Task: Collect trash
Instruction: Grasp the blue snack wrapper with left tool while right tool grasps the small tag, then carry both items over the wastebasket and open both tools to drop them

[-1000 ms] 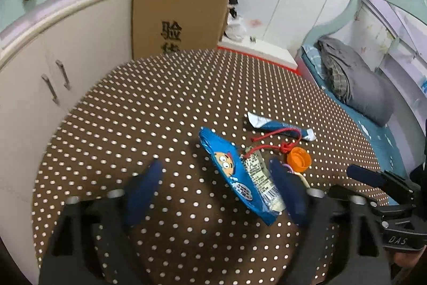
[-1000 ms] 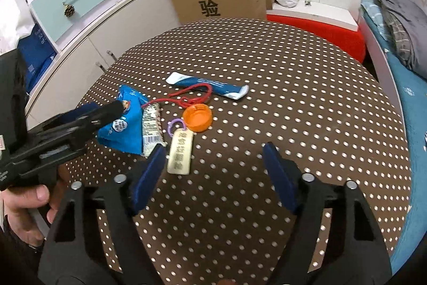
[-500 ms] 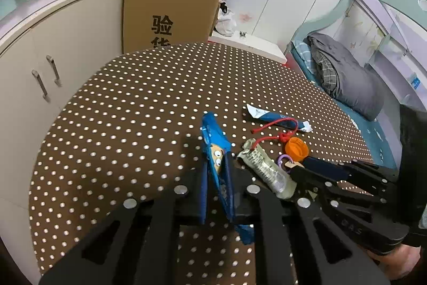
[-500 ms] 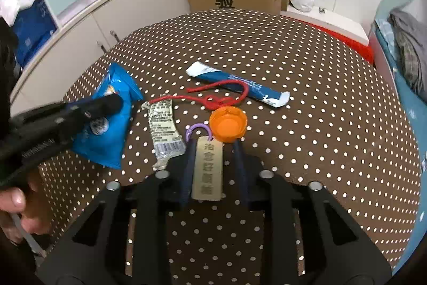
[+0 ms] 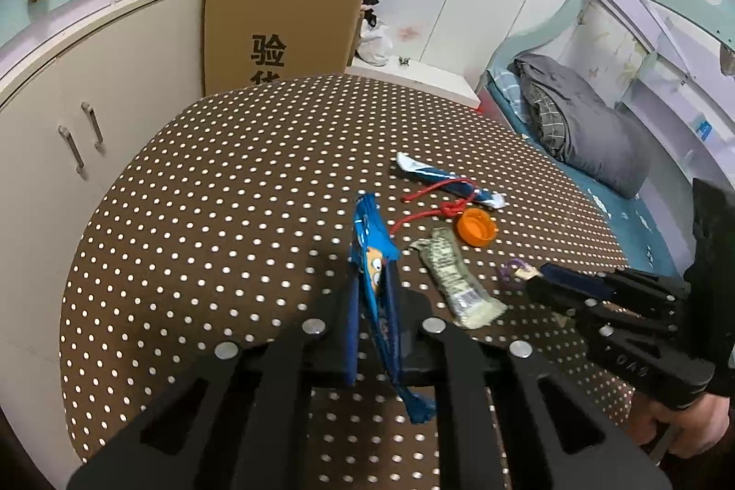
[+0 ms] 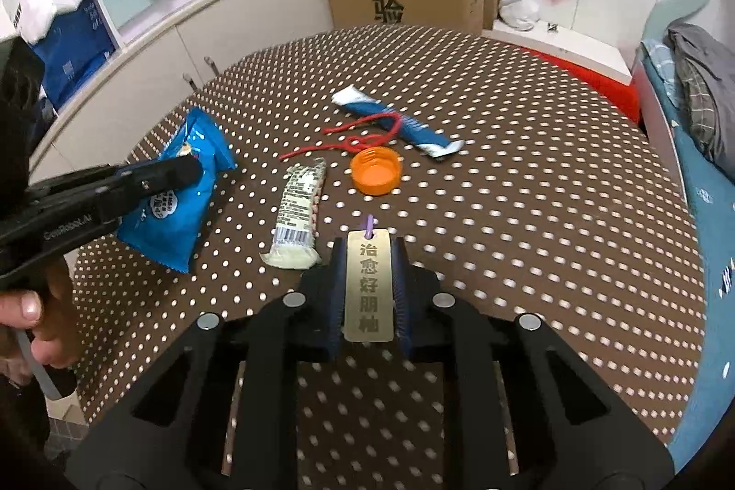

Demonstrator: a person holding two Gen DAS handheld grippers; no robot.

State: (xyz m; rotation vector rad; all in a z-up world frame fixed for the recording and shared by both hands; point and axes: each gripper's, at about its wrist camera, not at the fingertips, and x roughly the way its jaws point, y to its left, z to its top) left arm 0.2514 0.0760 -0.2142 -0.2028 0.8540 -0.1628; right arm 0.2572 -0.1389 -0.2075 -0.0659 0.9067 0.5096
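Note:
My left gripper (image 5: 373, 288) is shut on a blue snack wrapper (image 5: 374, 256), held edge-on above the brown dotted table (image 5: 220, 214); the wrapper also shows in the right wrist view (image 6: 183, 191). My right gripper (image 6: 369, 256) is shut on a beige tag with a purple loop (image 6: 369, 288), lifted off the table. On the table lie a pale green wrapper (image 6: 298, 210), an orange bottle cap (image 6: 375, 171), a red cord (image 6: 363, 136) and a blue-white tube wrapper (image 6: 395, 120).
A cardboard box (image 5: 280, 21) stands behind the table's far edge. Cream cabinets (image 5: 69, 99) run along the left. A bed with a grey blanket (image 5: 588, 132) lies to the right.
Both grippers went from open to shut: the left closed on the blue wrapper and lifted it, the right closed on the beige tag and lifted it.

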